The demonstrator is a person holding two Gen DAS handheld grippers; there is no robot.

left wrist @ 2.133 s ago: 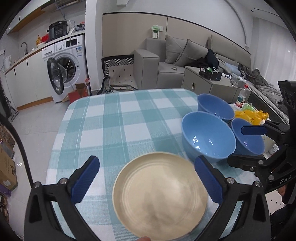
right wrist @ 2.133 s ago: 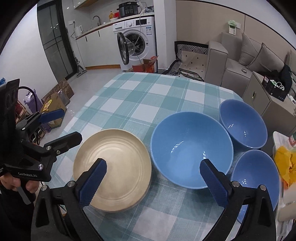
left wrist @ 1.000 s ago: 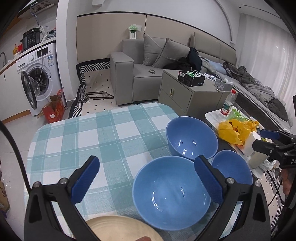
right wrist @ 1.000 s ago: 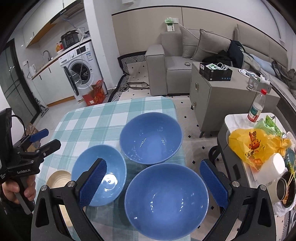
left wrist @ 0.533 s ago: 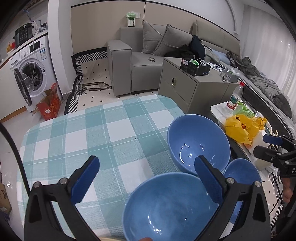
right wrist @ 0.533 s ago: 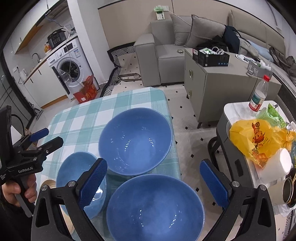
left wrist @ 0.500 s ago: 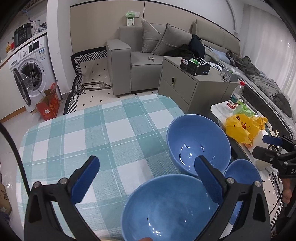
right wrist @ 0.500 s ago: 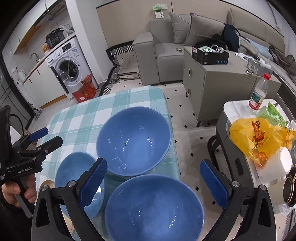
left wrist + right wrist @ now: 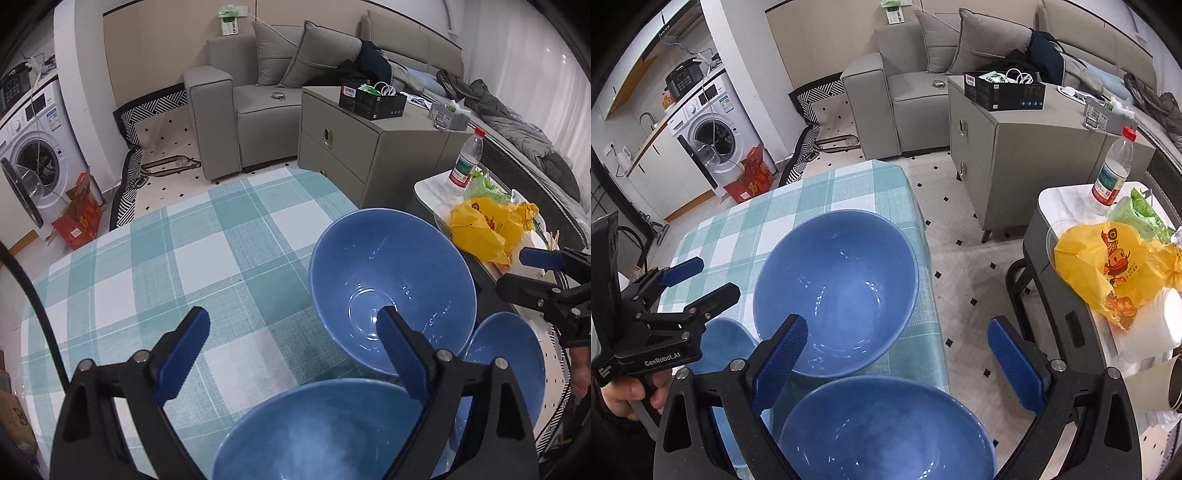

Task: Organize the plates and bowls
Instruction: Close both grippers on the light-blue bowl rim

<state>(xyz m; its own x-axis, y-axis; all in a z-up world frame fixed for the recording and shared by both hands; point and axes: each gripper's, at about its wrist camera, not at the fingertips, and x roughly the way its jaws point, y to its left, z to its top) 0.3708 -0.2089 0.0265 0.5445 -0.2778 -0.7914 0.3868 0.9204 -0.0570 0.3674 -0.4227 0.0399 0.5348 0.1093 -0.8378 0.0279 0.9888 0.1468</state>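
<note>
All 3 blue bowls [image 9: 391, 288] sit mouth-up, round. Left gripper [image 9: 291, 343] closing, nothing between; right gripper [image 9: 897, 354] spread, empty.

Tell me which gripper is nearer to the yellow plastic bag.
Right. The right gripper is at the checked table's edge facing the yellow plastic bag; the left gripper, jaws closing with nothing between them, is farther, over the round blue bowls.

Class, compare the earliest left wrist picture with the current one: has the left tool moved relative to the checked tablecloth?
Yes. The left tool has moved right along the teal checked tablecloth, away from the beige plate, now out of view, to the blue ceramic bowls.
</note>
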